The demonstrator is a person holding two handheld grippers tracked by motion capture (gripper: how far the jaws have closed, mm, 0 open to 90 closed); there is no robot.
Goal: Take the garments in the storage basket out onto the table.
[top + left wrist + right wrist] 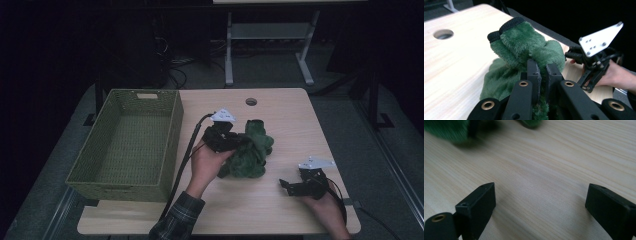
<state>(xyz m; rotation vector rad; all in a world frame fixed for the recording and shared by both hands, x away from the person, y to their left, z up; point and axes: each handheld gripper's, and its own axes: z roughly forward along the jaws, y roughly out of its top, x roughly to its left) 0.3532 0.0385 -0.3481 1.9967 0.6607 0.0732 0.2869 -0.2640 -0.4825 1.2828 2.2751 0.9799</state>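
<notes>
My left gripper (541,72) clenched on the green plush cloth (252,150).
My right gripper (540,202) rests released on the table (280,210) (cloth's underside hidden, folds hard to read).

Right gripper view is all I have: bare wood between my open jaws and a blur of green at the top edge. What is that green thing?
Observer: A fuzzy green garment with black cuffs, bunched up mid-table.
Operator: Is the other gripper on it?
Observer: Yes. The left gripper is shut on a fold of it, as the left gripper view shows.
Operator: Anywhere to put it?
Observer: A green woven basket sits at the table's left edge in the high view, with nothing in it.
Operator: And my gripper?
Observer: The right gripper sits low over the table, right of the garment and apart from it.
</notes>
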